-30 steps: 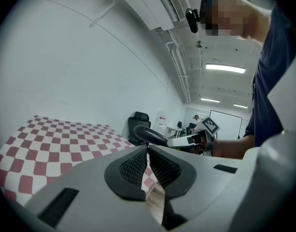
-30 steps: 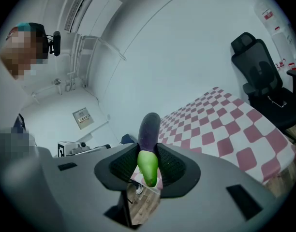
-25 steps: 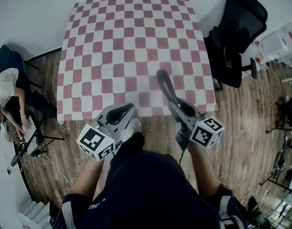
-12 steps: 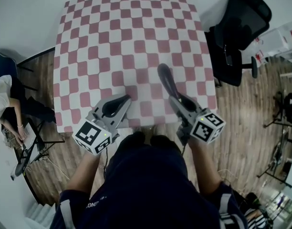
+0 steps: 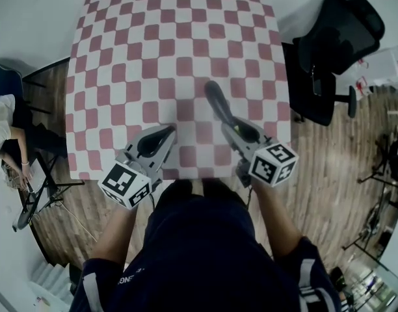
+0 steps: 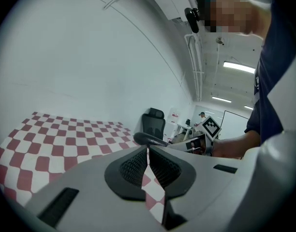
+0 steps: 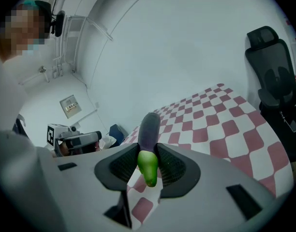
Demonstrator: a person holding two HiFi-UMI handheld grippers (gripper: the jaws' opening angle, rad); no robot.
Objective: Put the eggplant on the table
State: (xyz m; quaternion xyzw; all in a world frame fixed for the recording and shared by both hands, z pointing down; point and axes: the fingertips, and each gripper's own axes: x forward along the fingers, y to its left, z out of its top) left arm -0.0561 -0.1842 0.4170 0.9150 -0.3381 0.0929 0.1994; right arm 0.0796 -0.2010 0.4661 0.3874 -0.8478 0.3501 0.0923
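Head view: the table (image 5: 173,31), covered in red-and-white check, fills the upper middle, with both grippers held over its near edge by the wearer's arms. The right gripper (image 5: 233,123) has its jaws clamped on the eggplant (image 5: 217,103). The dark purple body sticks out past the jaw tips, angled up and left toward the middle of the table. In the right gripper view the pads press on both sides of the eggplant near its green stem end. The stem hangs back between the jaws and the purple body rises forward above the checks. It looks lifted clear of the table, not lying on it. The left gripper (image 5: 168,131) sits just beside it to the left, near the same table edge and apart from the eggplant. The left gripper view shows its jaws together with only a thin slit between the pads and nothing in it. That view also catches the right gripper and the eggplant off to the right. A black chair (image 5: 335,38) stands on the wood floor (image 5: 329,174) just right of the table. A seated person (image 5: 0,125) is at the far left edge, well apart from the table.
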